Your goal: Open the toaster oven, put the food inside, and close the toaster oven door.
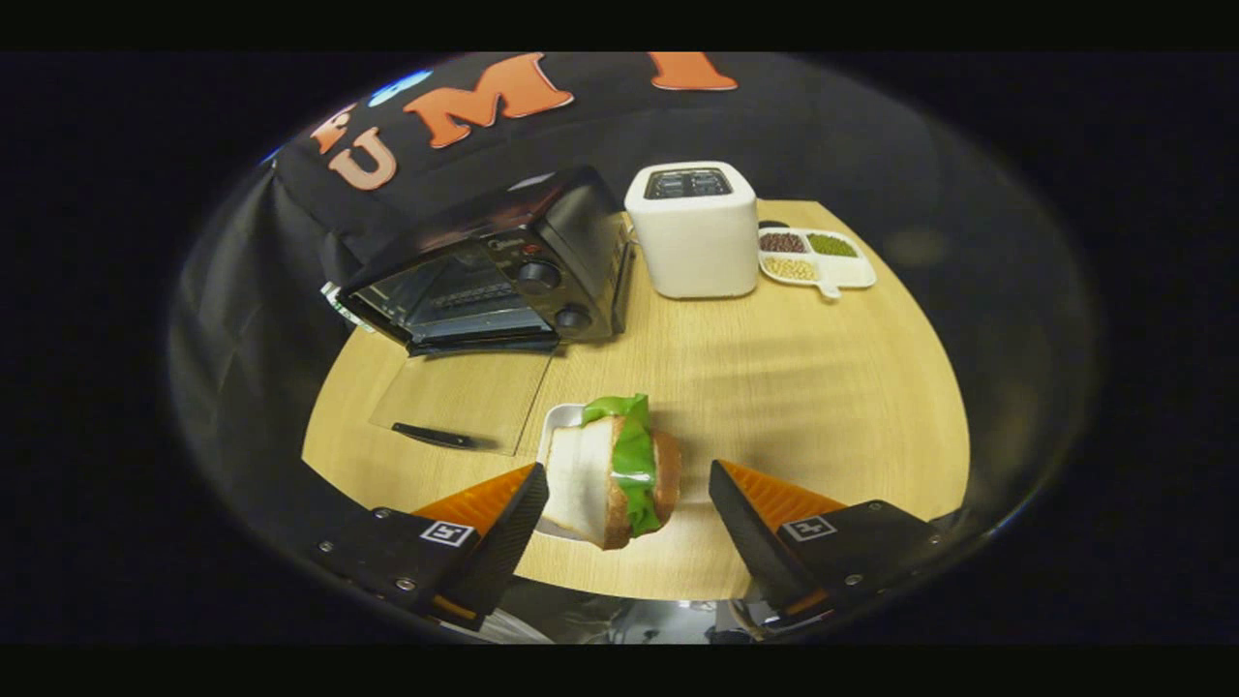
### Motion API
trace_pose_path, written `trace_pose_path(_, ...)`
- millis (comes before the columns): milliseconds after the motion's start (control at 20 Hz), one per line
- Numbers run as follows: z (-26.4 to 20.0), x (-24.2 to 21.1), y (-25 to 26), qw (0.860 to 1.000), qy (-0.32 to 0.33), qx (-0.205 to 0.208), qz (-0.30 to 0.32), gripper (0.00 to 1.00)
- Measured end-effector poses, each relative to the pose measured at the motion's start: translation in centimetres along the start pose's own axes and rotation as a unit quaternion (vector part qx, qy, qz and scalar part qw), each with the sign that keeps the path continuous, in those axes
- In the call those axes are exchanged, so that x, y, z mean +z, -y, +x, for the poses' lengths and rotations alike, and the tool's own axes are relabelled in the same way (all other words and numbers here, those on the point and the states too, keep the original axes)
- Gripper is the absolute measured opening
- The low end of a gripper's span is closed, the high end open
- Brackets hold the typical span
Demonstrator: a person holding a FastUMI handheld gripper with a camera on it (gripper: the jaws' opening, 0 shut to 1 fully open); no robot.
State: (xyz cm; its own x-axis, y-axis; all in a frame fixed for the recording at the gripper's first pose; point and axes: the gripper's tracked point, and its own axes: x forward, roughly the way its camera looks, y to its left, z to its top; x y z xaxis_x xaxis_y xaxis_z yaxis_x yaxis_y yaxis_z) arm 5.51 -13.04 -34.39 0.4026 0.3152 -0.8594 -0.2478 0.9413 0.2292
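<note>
1. Gripper point(627, 489) fingers spread wide, holding nothing; sandwich point(612, 471) sits between them on a white dish point(559, 420).
2. Toaster oven point(494, 266) beyond, door point(463, 400) down on the wooden table point(803, 387).

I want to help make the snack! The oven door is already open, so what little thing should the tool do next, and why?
Probably close the tool on the sandwich. Its fingers are open with the sandwich between them, one finger near the bread, the other apart from it. The sandwich sits on a small white dish, and the toaster oven beyond already has its glass door folded down onto the table, so gripping the food likely comes first.
</note>
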Motion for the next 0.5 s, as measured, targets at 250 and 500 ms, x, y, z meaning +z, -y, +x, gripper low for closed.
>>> trace_pose_path(250, 2.2, -0.9, -0.4, 0.998, -0.047, 0.048, 0.013, 0.88)
trace_pose_path(500, 1.7, -0.3, -1.3, 0.995, -0.053, 0.070, 0.040, 0.41)
